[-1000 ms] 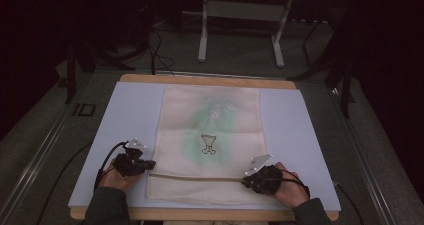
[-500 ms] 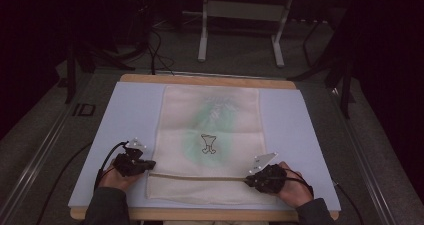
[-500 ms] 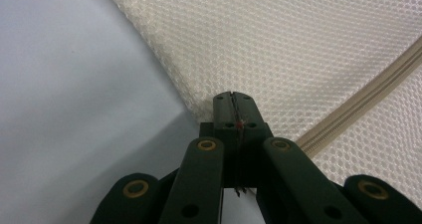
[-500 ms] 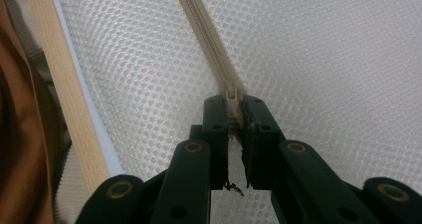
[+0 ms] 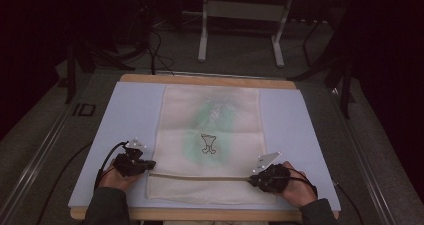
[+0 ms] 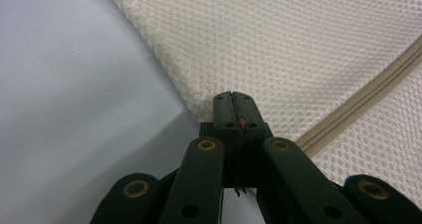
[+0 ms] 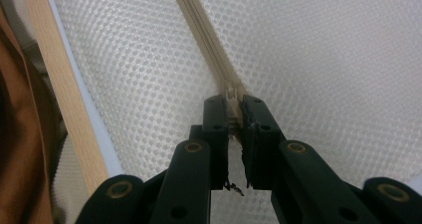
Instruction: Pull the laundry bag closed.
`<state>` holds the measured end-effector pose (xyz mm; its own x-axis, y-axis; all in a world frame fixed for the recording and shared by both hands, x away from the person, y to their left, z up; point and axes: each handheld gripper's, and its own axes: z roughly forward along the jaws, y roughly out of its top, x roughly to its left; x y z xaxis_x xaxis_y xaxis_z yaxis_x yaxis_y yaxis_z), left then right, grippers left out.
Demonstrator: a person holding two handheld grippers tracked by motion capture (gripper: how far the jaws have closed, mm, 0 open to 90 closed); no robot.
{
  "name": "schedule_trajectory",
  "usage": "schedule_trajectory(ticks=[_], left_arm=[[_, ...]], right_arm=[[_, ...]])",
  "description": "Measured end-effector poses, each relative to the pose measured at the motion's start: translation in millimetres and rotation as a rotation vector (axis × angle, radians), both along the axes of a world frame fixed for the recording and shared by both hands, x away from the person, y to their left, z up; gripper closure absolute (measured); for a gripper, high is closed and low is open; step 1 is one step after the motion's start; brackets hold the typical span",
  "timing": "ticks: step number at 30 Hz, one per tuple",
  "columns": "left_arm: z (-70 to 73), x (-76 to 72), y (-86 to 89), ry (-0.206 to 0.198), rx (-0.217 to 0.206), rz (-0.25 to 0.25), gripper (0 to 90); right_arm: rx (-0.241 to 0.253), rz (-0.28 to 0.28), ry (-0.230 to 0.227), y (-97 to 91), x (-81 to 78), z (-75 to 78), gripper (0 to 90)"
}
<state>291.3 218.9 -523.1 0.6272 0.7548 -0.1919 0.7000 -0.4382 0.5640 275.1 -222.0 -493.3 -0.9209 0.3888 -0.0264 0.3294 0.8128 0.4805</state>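
**Both grippers clamped at the ends of the bag's zip**

A cream mesh bag point(image 5: 210, 140) lies flat on the pale blue mat point(image 5: 130, 110), with its long side running from 6 to 12 o'clock in the high view. Its zip point(image 5: 200, 176) crosses the near end from 9 to 3 o'clock. Through the mesh show a green smudge and a small dark-outlined figure, too faint to identify.

The left gripper point(image 5: 149, 165) sits at the bag's 8 o'clock corner. In the left gripper view, the left gripper point(image 6: 232, 98) has its jaws pressed together on the mesh edge; the cloth between them is hidden by the pads. The zip point(image 6: 363, 102) runs off toward 2 o'clock, just beside the jaws and not in them.

The right gripper point(image 5: 251, 180) sits at the bag's 4 o'clock corner. In the right gripper view, the right gripper point(image 7: 234, 104) has its jaws closed on the zip's slider point(image 7: 230, 95). Only the slider's top peeks out above the tips, and the pull, if any, is covered. The zip tape point(image 7: 199, 25) climbs toward 11 o'clock. The table's wooden edge point(image 7: 64, 84) runs down the left of that view, beside a brown blur that is cut off and unreadable.

Both hands are partly cut off by the bottom of the high view. The room beyond the table is dark, and the stand's legs point(image 5: 240, 30) at 12 o'clock are barely legible.
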Motion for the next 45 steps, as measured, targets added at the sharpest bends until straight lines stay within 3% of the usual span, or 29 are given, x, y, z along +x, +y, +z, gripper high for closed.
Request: schedule_trajectory(ticks=[17,23,26,30,33,36,45], left_arm=[[0.0,-0.1,-0.4,0.0,0.0,0.0,90.0],[0.0,0.1,-0.3,0.0,0.001,-0.001,90.0],[0.1,0.0,-0.4,0.001,0.002,-0.001,90.0],[0.1,-0.2,-0.7,0.0,0.003,0.001,90.0],[0.0,0.1,-0.3,0.0,0.0,0.0,90.0],[0.1,0.1,-0.3,0.001,0.001,-0.001,90.0],[0.0,-0.2,-0.4,0.0,0.0,0.001,90.0]], right_arm=[[0.008,-0.004,0.001,-8.8,-2.8,3.7,82.2],[-0.026,-0.005,-0.006,-11.0,-3.5,4.5,82.2],[-0.004,-0.007,-0.004,-15.9,-2.7,5.4,82.2],[-0.014,-0.002,-0.006,-17.3,-2.6,6.4,82.2],[-0.02,-0.009,-0.002,-21.6,-2.4,8.0,82.2],[-0.06,-0.033,-0.011,-28.7,-1.9,7.5,82.2],[-0.019,-0.07,0.012,-52.1,-2.5,5.5,82.3]])
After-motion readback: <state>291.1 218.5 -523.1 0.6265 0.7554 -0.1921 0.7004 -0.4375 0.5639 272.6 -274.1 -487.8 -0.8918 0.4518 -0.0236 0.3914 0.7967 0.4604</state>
